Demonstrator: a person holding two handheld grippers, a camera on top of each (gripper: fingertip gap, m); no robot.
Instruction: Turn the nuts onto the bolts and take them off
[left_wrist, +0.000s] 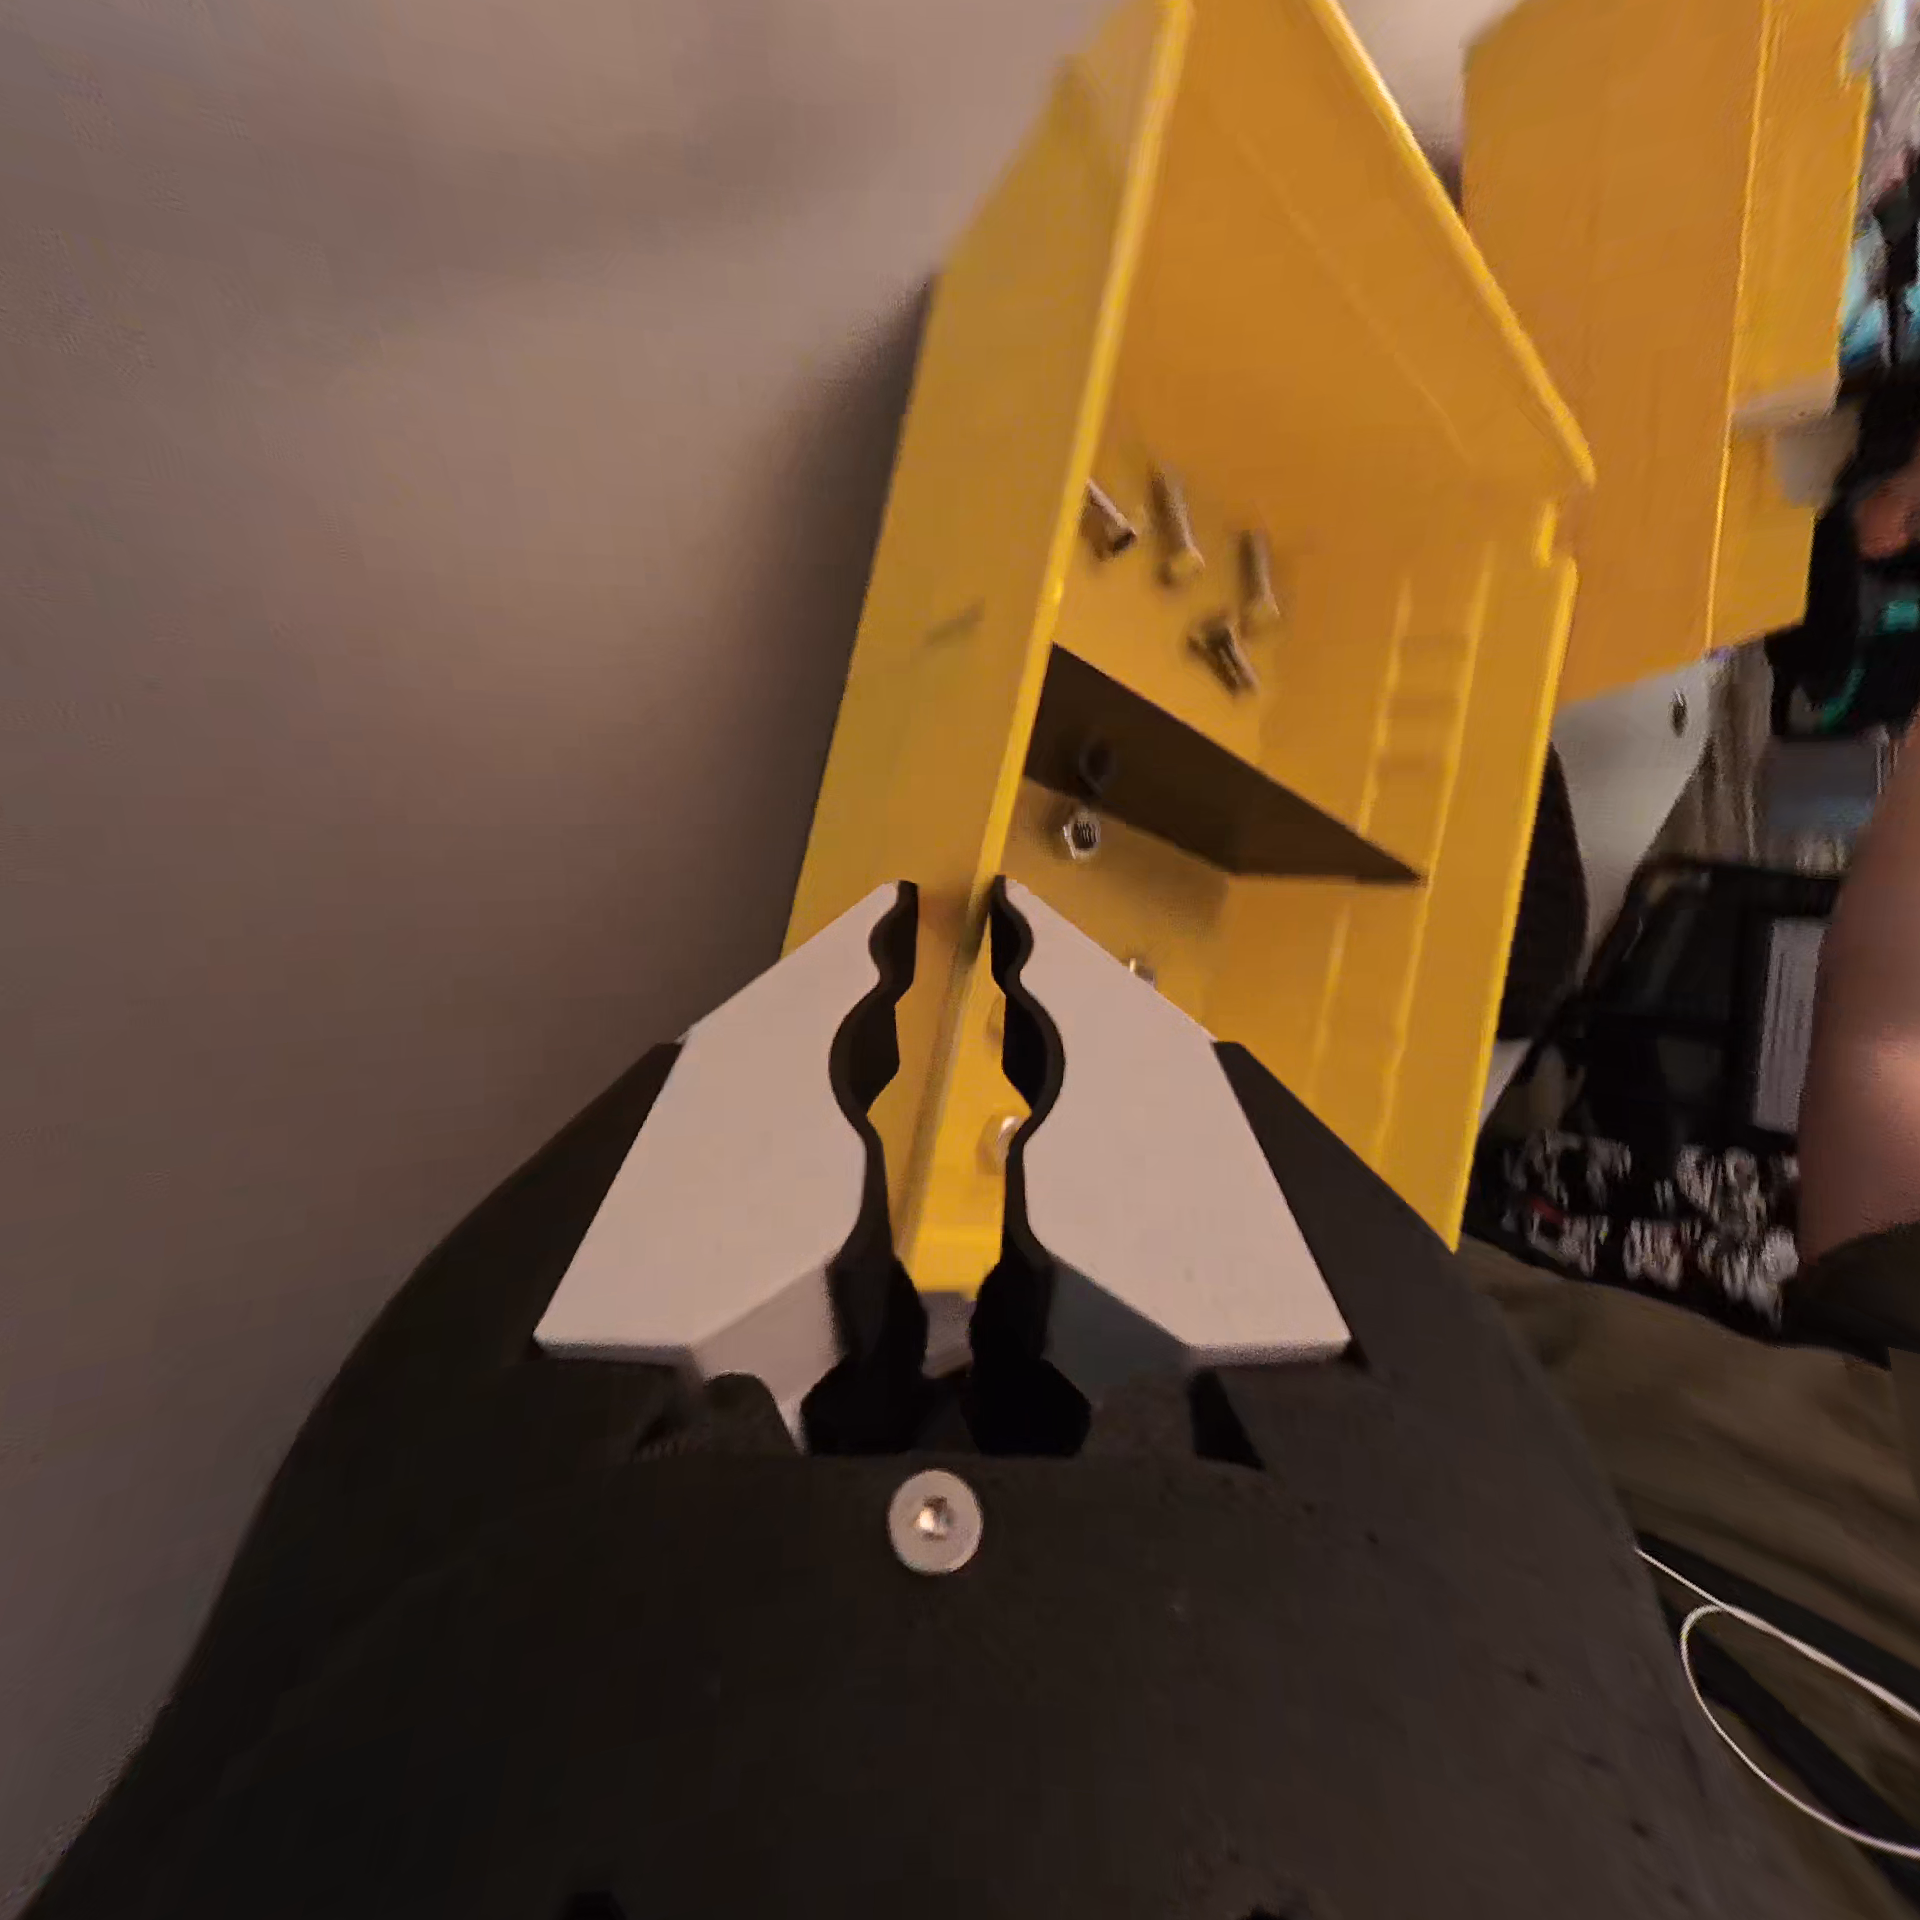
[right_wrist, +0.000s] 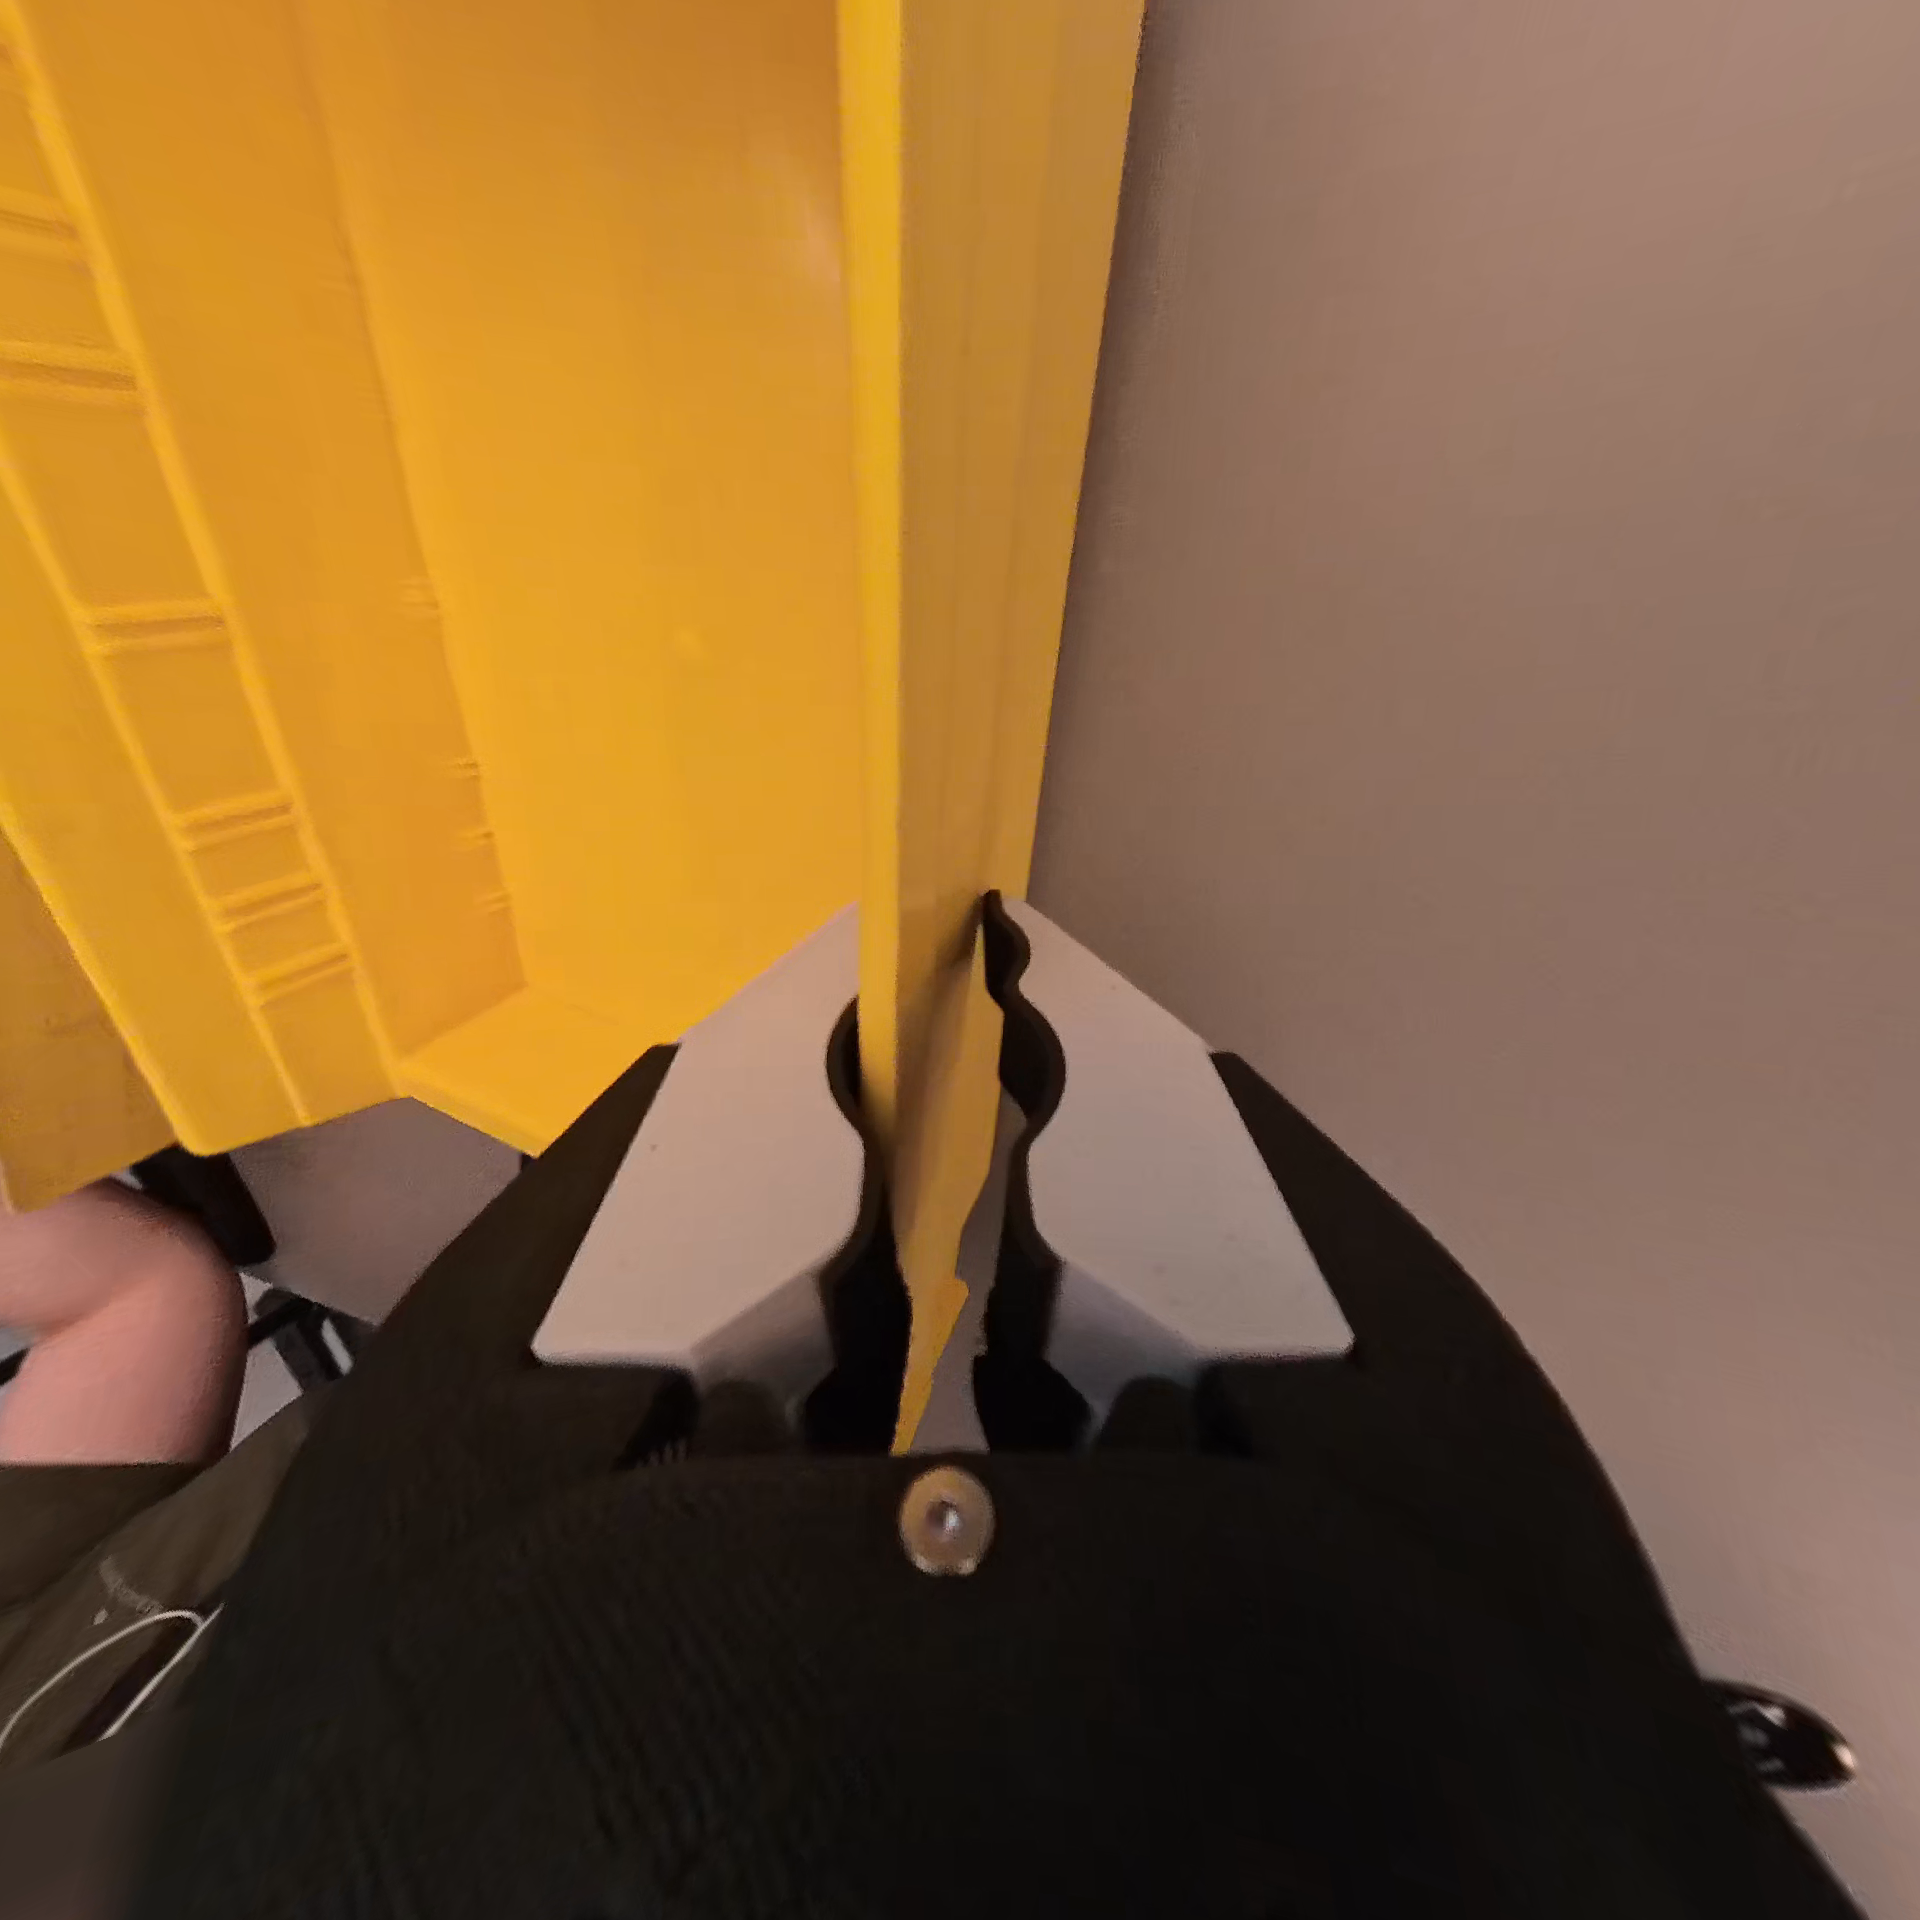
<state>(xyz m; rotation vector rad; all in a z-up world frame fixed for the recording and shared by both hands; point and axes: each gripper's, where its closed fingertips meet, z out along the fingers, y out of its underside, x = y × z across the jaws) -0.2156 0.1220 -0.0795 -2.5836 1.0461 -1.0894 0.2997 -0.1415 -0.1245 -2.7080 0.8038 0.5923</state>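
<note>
My left gripper (left_wrist: 954, 894) is shut on the side wall of a tilted yellow bin (left_wrist: 1247, 416). Several small bolts (left_wrist: 1174, 520) lie inside it above a dark divider (left_wrist: 1174, 790). A nut (left_wrist: 1081, 831) sits just below the divider, and more small nuts (left_wrist: 1003, 1138) lie close to my fingers. My right gripper (right_wrist: 925, 904) is shut on the thin side wall (right_wrist: 935, 1039) of a yellow bin (right_wrist: 623, 520) that shows no hardware inside. A second yellow bin (left_wrist: 1662, 312) shows blurred at the upper right of the left wrist view.
A plain beige wall (left_wrist: 416, 520) stands behind the bins, and it also shows in the right wrist view (right_wrist: 1507, 727). A person's arm (left_wrist: 1870, 987) is at the right and a hand (right_wrist: 104, 1330) at the lower left. Olive cloth (left_wrist: 1662, 1455) and a white cable (left_wrist: 1766, 1683) lie below. My hands' fingertips stand some 60 cm from each other.
</note>
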